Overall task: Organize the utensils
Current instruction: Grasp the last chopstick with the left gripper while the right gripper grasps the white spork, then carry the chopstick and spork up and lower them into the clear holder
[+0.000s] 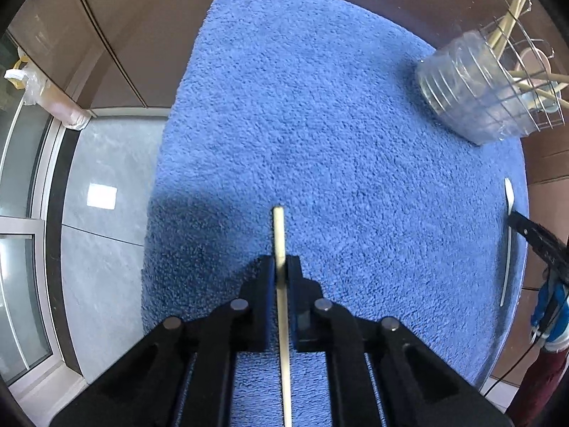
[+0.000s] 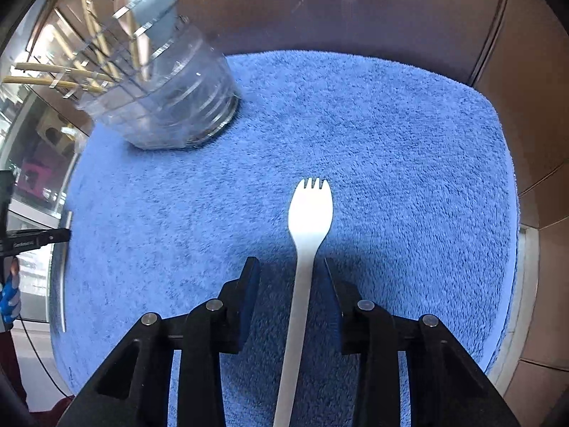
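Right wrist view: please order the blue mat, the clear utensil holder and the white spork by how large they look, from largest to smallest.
1. blue mat, clearly the largest.
2. clear utensil holder.
3. white spork. It is longer but thinner than the holder and nearer the camera, so ranks 2 and 3 are unsure.

No text can be read. The black gripper (image 2: 35, 240) at the left edge of the right wrist view carries a small pale mark, too blurred to make out. The towel (image 2: 391, 142), spork (image 2: 309, 213) and clear holder (image 2: 170, 99) bear no lettering.
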A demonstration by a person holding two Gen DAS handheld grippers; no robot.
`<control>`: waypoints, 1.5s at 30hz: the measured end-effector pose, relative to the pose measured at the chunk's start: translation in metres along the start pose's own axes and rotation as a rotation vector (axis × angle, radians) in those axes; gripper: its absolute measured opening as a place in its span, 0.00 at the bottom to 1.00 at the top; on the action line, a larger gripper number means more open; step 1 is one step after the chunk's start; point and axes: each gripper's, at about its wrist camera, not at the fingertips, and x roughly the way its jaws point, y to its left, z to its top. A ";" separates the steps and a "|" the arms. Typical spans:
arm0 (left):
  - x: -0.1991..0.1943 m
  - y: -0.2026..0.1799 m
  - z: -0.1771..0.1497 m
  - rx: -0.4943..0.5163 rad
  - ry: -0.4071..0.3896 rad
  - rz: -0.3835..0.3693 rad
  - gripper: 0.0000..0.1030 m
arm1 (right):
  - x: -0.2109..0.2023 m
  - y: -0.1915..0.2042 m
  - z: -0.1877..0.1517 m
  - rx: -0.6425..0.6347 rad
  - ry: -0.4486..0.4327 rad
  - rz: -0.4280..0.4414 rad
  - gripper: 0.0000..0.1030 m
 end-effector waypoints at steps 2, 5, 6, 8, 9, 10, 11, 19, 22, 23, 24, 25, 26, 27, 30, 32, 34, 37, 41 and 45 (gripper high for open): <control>-0.001 -0.001 -0.001 0.005 -0.002 -0.002 0.06 | 0.005 0.000 0.005 -0.010 0.018 -0.022 0.31; -0.001 -0.002 -0.001 0.011 -0.004 -0.005 0.06 | 0.010 0.000 0.015 -0.018 0.036 -0.042 0.27; -0.001 -0.002 -0.001 0.015 -0.005 -0.002 0.06 | 0.012 0.000 0.019 -0.018 0.044 -0.047 0.26; -0.001 -0.003 -0.002 0.023 -0.009 0.007 0.06 | 0.015 0.002 0.025 -0.033 0.065 -0.069 0.23; -0.001 -0.004 -0.002 0.025 -0.011 0.011 0.06 | 0.017 0.003 0.027 -0.040 0.070 -0.080 0.22; -0.001 -0.005 -0.003 0.025 -0.013 0.015 0.06 | 0.018 0.007 0.027 -0.058 0.074 -0.104 0.22; -0.001 -0.005 -0.003 0.021 -0.016 0.021 0.06 | 0.020 0.011 0.029 -0.072 0.076 -0.120 0.22; -0.007 -0.006 -0.010 -0.014 -0.030 0.006 0.05 | 0.020 0.033 0.031 -0.090 0.084 -0.153 0.13; -0.014 -0.003 -0.015 -0.021 -0.051 0.005 0.05 | 0.014 0.028 0.026 -0.061 0.067 -0.122 0.12; -0.017 -0.003 -0.018 -0.022 -0.059 0.006 0.05 | 0.011 0.026 0.024 -0.052 0.059 -0.105 0.12; -0.021 -0.003 -0.022 -0.024 -0.070 0.006 0.05 | 0.008 0.024 0.020 -0.049 0.051 -0.095 0.12; -0.025 -0.003 -0.025 -0.025 -0.079 0.006 0.05 | 0.004 0.025 0.017 -0.048 0.037 -0.081 0.12; -0.029 -0.003 -0.028 -0.027 -0.087 0.005 0.05 | -0.001 0.024 0.014 -0.047 0.023 -0.070 0.12; -0.033 -0.002 -0.031 -0.030 -0.096 0.004 0.05 | -0.006 0.025 0.010 -0.048 0.005 -0.056 0.12; -0.047 -0.003 -0.042 -0.037 -0.130 -0.005 0.05 | -0.021 0.027 -0.003 -0.047 -0.050 -0.019 0.12; -0.057 -0.003 -0.049 -0.040 -0.156 -0.017 0.05 | -0.034 0.029 -0.014 -0.051 -0.094 0.007 0.12; -0.067 -0.005 -0.058 -0.039 -0.185 -0.029 0.05 | -0.049 0.035 -0.026 -0.066 -0.148 0.039 0.12; -0.086 -0.008 -0.069 -0.025 -0.237 -0.046 0.05 | -0.072 0.045 -0.043 -0.085 -0.222 0.084 0.12; -0.110 -0.016 -0.081 -0.009 -0.310 -0.073 0.05 | -0.101 0.053 -0.070 -0.087 -0.320 0.133 0.11; -0.137 -0.030 -0.096 0.020 -0.408 -0.107 0.05 | -0.118 0.059 -0.091 -0.105 -0.412 0.153 0.09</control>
